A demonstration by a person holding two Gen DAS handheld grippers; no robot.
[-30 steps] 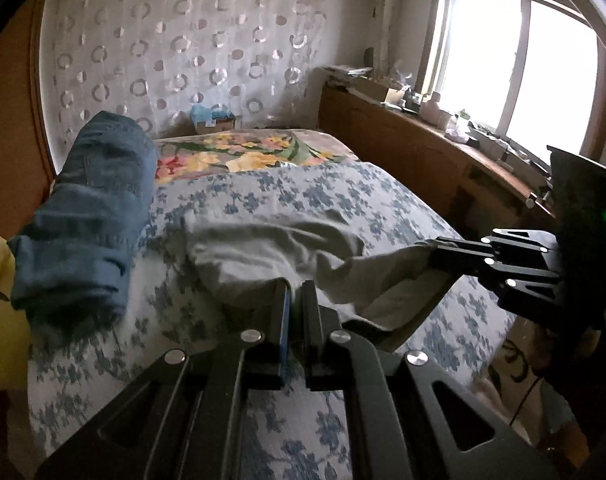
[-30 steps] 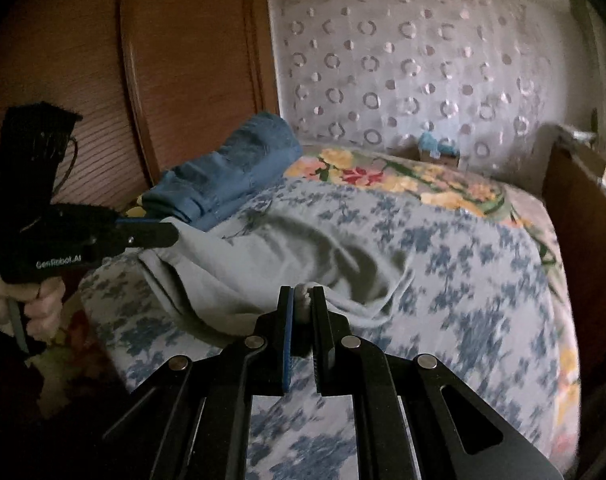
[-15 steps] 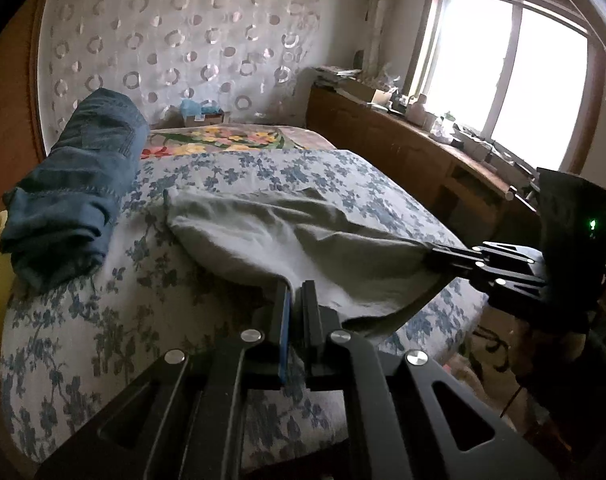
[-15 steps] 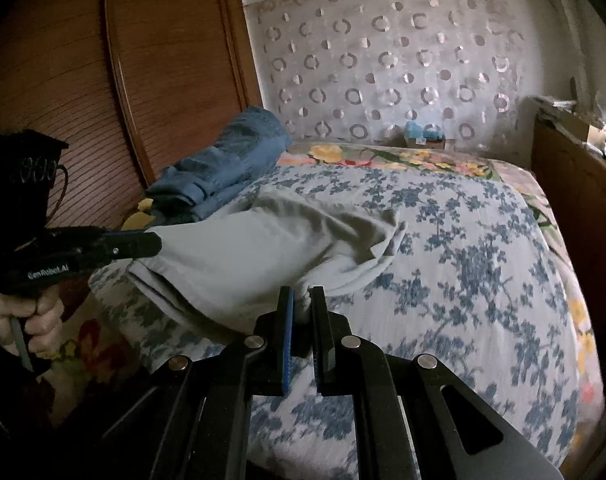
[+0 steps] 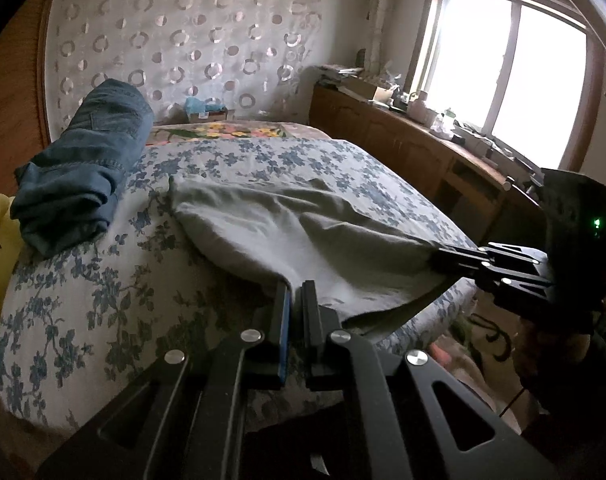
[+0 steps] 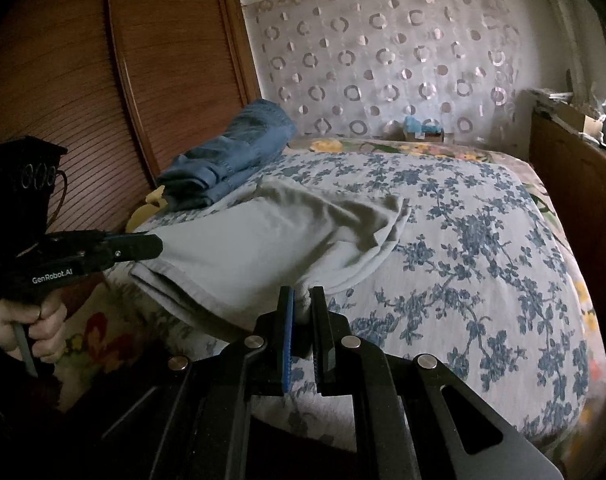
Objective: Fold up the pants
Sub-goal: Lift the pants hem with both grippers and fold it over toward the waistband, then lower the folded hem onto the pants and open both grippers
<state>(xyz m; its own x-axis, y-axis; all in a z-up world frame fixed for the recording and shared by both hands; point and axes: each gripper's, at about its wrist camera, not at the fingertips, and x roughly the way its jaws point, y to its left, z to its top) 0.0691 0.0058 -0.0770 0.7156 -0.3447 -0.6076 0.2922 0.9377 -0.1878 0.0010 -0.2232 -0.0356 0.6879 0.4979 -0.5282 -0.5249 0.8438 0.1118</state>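
Note:
Grey pants [image 5: 287, 224] lie stretched over the near part of a bed with a blue-flowered cover [image 5: 83, 300]. My left gripper [image 5: 297, 286] is shut on one near corner of the pants. My right gripper [image 6: 303, 292] is shut on the other near corner; it also shows in the left wrist view [image 5: 439, 256]. The cloth hangs taut between the two grippers past the bed's near edge, and its far end [image 6: 395, 208] rests on the cover. The left gripper also shows in the right wrist view [image 6: 155, 246].
Folded blue jeans [image 5: 83, 168] lie at the bed's left side by the wooden wardrobe [image 6: 83, 80]. A wooden sideboard [image 5: 423, 152] with clutter runs under the window on the right. A small box [image 6: 421, 130] sits at the head of the bed.
Both grippers have drawn back toward the bed's near edge with the pants. The cloth has slid along and gone from slack and bunched to stretched flat.

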